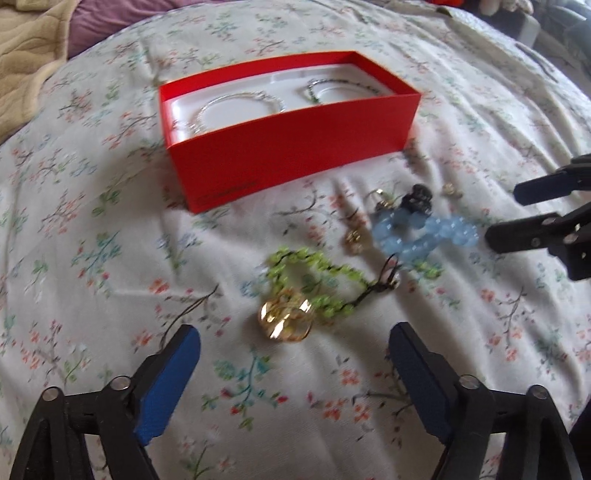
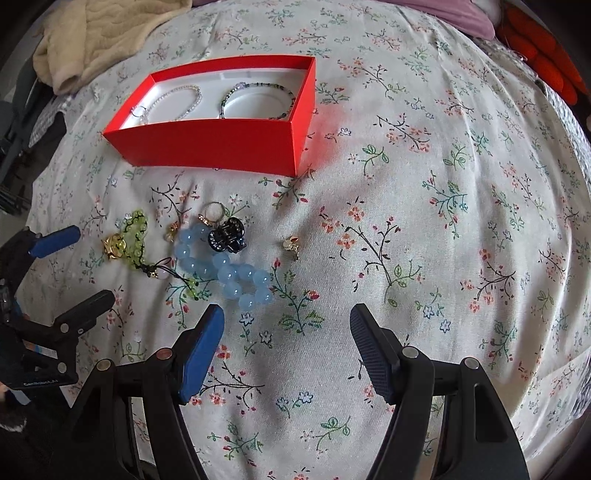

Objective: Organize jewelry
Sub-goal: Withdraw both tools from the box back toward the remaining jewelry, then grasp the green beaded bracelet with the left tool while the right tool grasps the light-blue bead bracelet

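Observation:
A red box (image 1: pixel 295 155) (image 2: pixel 207 144) with a white insert holds a clear bead bracelet (image 1: pixel 236 107) (image 2: pixel 173 101) and a dark bead bracelet (image 1: pixel 332 86) (image 2: pixel 258 98). On the floral sheet lie a green bead bracelet (image 1: pixel 314 277) (image 2: pixel 135 236) with a gold charm (image 1: pixel 288 321) (image 2: pixel 112 245), a blue bead bracelet (image 1: pixel 421 232) (image 2: pixel 225 266), a black claw clip (image 1: pixel 417 199) (image 2: pixel 227 234), a ring (image 2: pixel 212 212) and small gold earrings (image 1: pixel 354 238) (image 2: pixel 291 243). My left gripper (image 1: pixel 295 339) (image 2: pixel 86 266) is open just before the gold charm. My right gripper (image 2: pixel 286 321) (image 1: pixel 502 214) is open beside the blue bracelet.
A beige blanket (image 2: pixel 103 33) (image 1: pixel 29 55) and a purple pillow (image 1: pixel 110 22) (image 2: pixel 450 14) lie at the bed's far end. An orange item (image 2: pixel 543 55) sits at the far right. The floral sheet (image 2: pixel 443 221) spreads wide to the right of the jewelry.

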